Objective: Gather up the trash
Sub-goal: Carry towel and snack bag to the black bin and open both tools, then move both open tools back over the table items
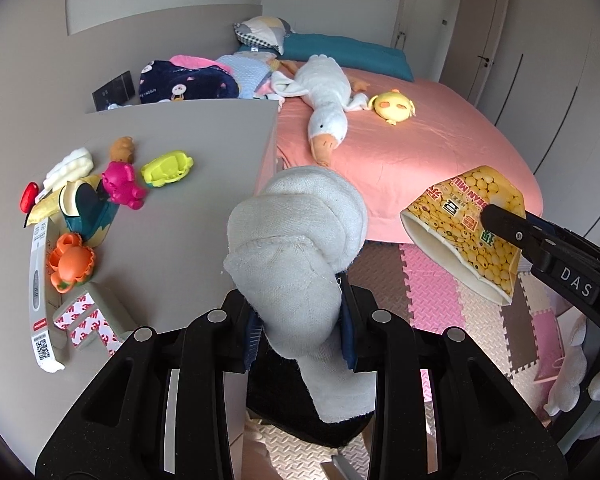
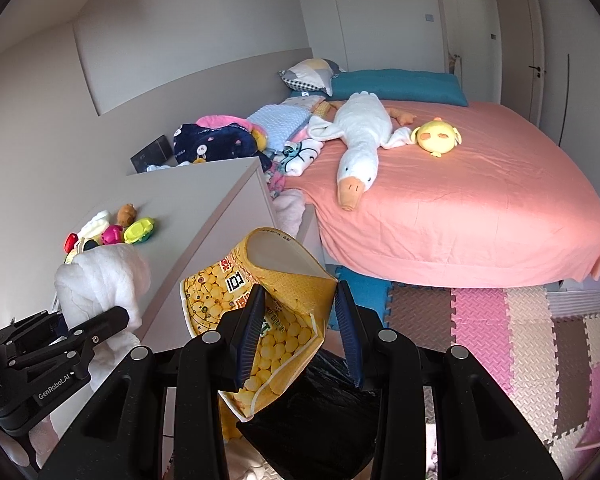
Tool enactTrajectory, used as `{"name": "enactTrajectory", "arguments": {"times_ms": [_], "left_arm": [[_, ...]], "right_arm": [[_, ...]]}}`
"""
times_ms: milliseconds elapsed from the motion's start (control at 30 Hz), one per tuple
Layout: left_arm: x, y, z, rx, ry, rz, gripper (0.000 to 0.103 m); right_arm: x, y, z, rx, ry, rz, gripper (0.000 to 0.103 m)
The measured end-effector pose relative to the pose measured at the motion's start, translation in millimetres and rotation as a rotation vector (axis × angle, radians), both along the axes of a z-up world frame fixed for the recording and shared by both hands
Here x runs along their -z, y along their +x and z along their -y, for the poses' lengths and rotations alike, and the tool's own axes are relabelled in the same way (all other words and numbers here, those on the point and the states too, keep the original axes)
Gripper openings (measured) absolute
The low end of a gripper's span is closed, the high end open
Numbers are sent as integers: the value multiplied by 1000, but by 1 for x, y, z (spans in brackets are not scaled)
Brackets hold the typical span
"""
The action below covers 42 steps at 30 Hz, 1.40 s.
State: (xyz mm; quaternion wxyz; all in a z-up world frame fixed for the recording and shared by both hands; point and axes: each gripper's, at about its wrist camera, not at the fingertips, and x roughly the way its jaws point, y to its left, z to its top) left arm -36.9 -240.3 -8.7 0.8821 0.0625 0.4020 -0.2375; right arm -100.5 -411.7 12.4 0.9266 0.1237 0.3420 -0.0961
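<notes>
My left gripper (image 1: 300, 320) is shut on a rolled greyish-white cloth bundle (image 1: 296, 240) that sticks up between its blue pads. In the right wrist view this gripper (image 2: 100, 320) shows at the lower left, with the white cloth (image 2: 104, 276) in it. My right gripper (image 2: 300, 292) is shut on a crushed yellow drink carton (image 2: 268, 320) with its opened end up. From the left wrist view the carton (image 1: 468, 232) hangs at the right in the right gripper's black finger (image 1: 512, 224). A black bag (image 2: 320, 412) lies below both grippers, also seen as the bag (image 1: 296, 416) under the cloth.
A grey cabinet top (image 1: 188, 208) on the left carries small plastic toys (image 1: 120, 184), a paper strip (image 1: 40, 288) and tape-backed pieces (image 1: 84, 320). The bed with a pink sheet (image 2: 460, 208) holds a goose plush (image 2: 360, 144). Coloured foam mats (image 2: 500, 320) cover the floor.
</notes>
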Motion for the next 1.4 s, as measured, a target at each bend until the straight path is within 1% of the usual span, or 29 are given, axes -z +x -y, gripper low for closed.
{"name": "enactTrajectory", "arguments": {"times_ms": [167, 333, 367, 400, 433, 467, 500, 533, 567, 600, 633, 767, 967, 1167, 1400], "left_arm": [[8, -3, 13, 35, 12, -23, 31], [16, -9, 23, 61, 30, -37, 31], [18, -9, 24, 65, 31, -45, 36], [20, -10, 25, 79, 28, -57, 37], [22, -10, 25, 87, 29, -66, 51], [22, -13, 26, 84, 33, -59, 67], [20, -15, 25, 72, 41, -33, 75], [18, -19, 25, 54, 54, 5, 91], [14, -22, 23, 34, 64, 50, 93], [10, -24, 21, 21, 71, 79, 93], [8, -23, 18, 14, 74, 89, 94], [5, -14, 5, -20, 57, 65, 95], [10, -5, -12, -57, 51, 37, 95], [10, -4, -20, -70, 59, 42, 95], [4, 2, -43, -110, 51, 52, 95]], "right_arm": [[5, -5, 10, 23, -7, -16, 38], [16, -5, 16, 36, -3, -51, 38], [18, -4, 17, 30, -1, -62, 38], [20, -3, 17, 27, 7, -68, 39], [20, -3, 17, 40, 14, -72, 48], [20, -4, 19, 62, 18, -68, 54], [18, -7, 19, 80, 15, -52, 64], [15, -8, 20, 87, 11, -31, 65], [12, -9, 20, 89, 7, -19, 65], [10, -10, 20, 94, 4, -7, 66], [8, -10, 21, 100, 3, 2, 66], [5, -8, 20, 104, 15, 18, 66], [9, 0, 12, 83, 15, 1, 66], [10, 12, -5, 41, 2, -9, 66], [10, 28, -30, -14, -11, -22, 65]]}}
